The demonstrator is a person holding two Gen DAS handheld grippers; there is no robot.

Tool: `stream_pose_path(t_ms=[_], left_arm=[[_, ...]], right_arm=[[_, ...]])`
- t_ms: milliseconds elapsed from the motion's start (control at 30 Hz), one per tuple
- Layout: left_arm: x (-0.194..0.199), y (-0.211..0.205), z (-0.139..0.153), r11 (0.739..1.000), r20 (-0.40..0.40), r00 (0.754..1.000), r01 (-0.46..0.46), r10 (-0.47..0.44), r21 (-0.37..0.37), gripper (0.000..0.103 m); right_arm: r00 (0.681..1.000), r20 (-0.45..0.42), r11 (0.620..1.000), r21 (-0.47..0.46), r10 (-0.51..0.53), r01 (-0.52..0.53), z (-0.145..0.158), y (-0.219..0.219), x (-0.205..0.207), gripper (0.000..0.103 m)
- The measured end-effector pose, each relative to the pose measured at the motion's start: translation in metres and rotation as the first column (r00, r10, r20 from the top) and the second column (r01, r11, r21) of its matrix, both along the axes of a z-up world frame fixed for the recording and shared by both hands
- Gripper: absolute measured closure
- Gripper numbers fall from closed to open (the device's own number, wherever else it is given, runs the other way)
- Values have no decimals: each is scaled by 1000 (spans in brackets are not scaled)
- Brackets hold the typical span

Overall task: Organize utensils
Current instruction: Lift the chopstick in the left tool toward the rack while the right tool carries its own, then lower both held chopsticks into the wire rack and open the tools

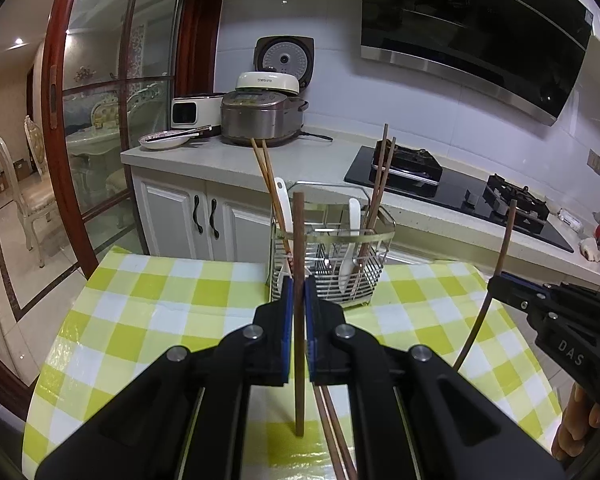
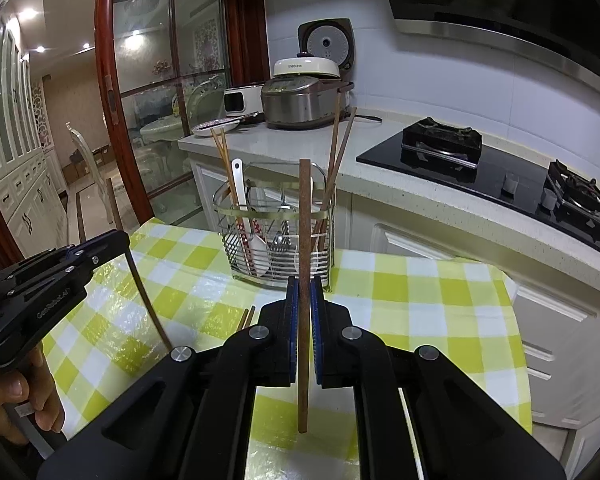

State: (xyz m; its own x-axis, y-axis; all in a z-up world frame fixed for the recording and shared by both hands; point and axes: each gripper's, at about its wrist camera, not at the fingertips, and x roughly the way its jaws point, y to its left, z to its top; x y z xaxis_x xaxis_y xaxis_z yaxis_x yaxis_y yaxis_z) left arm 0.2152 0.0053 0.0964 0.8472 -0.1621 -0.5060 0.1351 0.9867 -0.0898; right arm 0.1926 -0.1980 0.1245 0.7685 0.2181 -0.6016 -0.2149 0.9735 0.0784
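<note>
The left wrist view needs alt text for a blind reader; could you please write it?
The left tongs grip a brown chopstick upright over a green-checked table. Behind it stands a wire rack of utensils; the right tongs hold another chopstick.

My kitchen's got white tiled walls (image 1: 340, 92), a black range hood (image 1: 476, 28), and a red-framed glass door (image 1: 112, 92) to the dining room.

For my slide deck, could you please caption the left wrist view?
Left tongs shut on an upright chopstick before the wire utensil caddy; right tongs hold another.
</note>
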Motion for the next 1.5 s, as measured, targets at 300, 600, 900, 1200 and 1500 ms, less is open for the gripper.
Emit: stream_pose_path(t_ms=[300, 600, 900, 1200, 1500], left_arm=[[17, 0, 32, 1000, 46, 999, 12, -12, 1, 97], [43, -4, 74, 1000, 95, 995, 29, -29, 4, 97], [69, -15, 127, 999, 183, 982, 48, -52, 24, 97], [99, -25, 150, 998, 234, 971, 54, -58, 24, 97], [121, -23, 139, 999, 231, 972, 41, -38, -7, 97]], right_arm=[[999, 27, 1000, 1, 24, -24, 29, 6, 21, 95], [996, 78, 999, -4, 38, -37, 74, 14, 56, 95], [988, 149, 999, -8, 44, -44, 125, 22, 96, 95], [984, 177, 999, 6, 32, -34, 141, 29, 131, 95], [974, 228, 999, 33, -7, 0, 143, 28, 154, 95]])
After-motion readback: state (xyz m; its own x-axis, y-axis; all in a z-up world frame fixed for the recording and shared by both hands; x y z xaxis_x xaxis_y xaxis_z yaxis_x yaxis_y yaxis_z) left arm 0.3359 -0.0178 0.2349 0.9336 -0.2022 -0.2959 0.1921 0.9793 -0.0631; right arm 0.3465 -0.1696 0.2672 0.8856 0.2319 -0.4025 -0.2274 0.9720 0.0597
